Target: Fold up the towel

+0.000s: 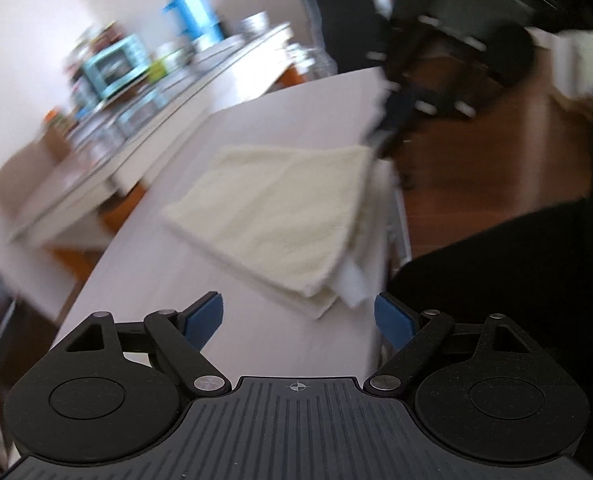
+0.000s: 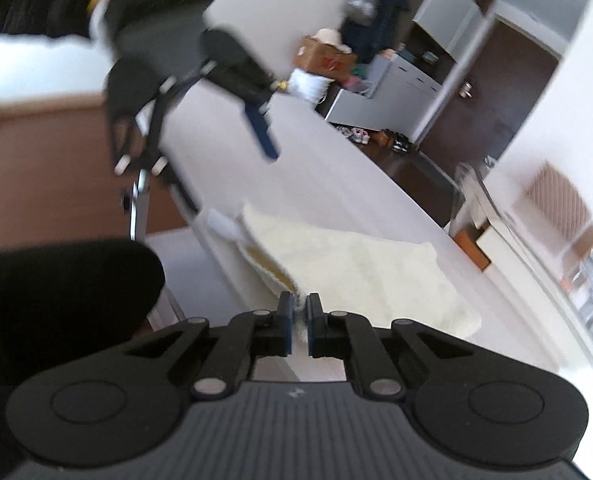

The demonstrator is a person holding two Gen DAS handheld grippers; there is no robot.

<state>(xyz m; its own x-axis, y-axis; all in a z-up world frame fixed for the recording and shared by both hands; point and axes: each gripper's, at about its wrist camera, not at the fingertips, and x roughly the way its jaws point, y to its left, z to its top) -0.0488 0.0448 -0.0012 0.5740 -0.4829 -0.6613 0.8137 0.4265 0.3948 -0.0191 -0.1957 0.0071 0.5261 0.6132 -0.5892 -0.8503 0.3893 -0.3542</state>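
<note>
Right gripper pinches the near corner of the folded towel on the table; left gripper hovers open nearby.

Pale tabletop, a folded cream towel flat near its edge.

Towel: cream-white terry cloth, folded into a rectangle of several layers. It lay flat on the pale tabletop at mid-frame in the left wrist view, its stacked edges along the tabletop's right side. In the right wrist view its near corner was pinched at lower centre.
</note>
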